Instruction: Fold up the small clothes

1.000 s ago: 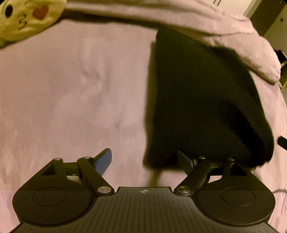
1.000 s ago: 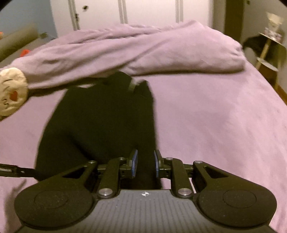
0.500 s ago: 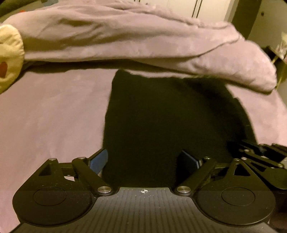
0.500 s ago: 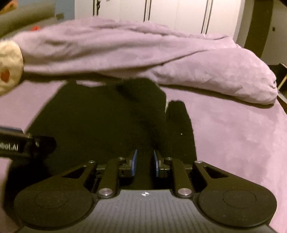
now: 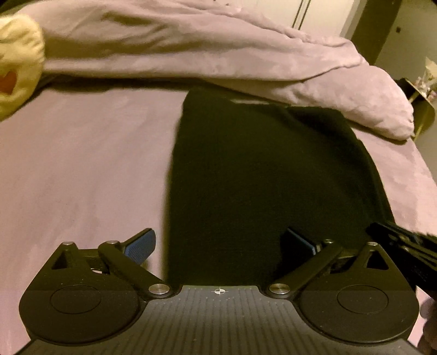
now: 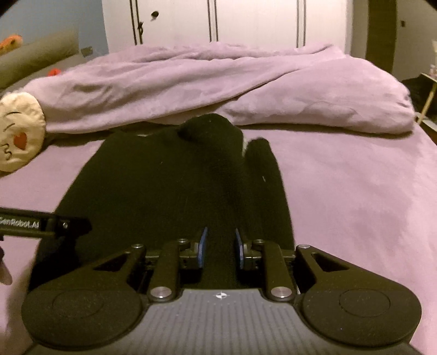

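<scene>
A black garment lies flat on the purple bed sheet, folded lengthwise. My left gripper is open wide and its jaws are still opening. The garment's near left edge lies between its blue pads, which do not touch the cloth. In the right wrist view the garment has a raised ridge along its right side. My right gripper sits low at the garment's near edge. Black cloth fills the narrow gap between its pads, and its jaws are starting to open. The left gripper's finger shows at the left.
A bunched purple duvet runs across the bed just behind the garment. A cream emoji cushion lies at the far left. White wardrobe doors stand behind, and a small side table is off the bed's right side.
My left gripper has opened wider and shifted, so the garment now lies centred before it. My right gripper has come down to the bed with the cloth, its pads slightly further apart.
</scene>
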A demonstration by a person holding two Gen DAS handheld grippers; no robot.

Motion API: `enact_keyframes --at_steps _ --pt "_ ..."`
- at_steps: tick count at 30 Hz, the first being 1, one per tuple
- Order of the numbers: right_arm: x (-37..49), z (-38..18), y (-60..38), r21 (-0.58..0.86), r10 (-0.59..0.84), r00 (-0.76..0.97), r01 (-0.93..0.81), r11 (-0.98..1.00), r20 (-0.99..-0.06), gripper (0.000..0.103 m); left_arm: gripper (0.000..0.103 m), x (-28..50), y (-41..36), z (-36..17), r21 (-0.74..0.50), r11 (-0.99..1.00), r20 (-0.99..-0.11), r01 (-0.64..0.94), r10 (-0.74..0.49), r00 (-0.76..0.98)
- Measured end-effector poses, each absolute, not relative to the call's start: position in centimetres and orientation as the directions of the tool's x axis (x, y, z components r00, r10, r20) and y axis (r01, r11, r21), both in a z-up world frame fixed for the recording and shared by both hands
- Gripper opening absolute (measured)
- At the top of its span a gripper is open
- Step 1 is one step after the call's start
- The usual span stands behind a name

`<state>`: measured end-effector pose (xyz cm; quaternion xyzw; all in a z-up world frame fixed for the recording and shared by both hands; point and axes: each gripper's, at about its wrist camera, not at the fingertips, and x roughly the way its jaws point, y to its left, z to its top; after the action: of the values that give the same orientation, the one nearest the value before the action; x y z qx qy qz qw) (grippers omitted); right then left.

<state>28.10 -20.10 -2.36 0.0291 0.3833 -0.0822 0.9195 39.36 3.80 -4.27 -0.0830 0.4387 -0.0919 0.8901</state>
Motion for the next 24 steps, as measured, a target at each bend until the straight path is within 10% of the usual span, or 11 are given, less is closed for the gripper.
enact_keyframes --at_steps 21,24 --pt "23.3 -2.8 -21.3 -0.234 -0.356 0.665 0.27 0.934 -0.656 0.048 0.103 32.4 5.0 -8.0 -0.161 0.981 -0.777 0.103 -0.191 0.599" --pt "20.6 -1.8 -21.8 -0.077 -0.26 0.692 0.283 0.956 -0.673 0.054 0.103 30.3 4.7 -7.8 -0.14 0.983 -0.741 0.118 -0.183 0.646"
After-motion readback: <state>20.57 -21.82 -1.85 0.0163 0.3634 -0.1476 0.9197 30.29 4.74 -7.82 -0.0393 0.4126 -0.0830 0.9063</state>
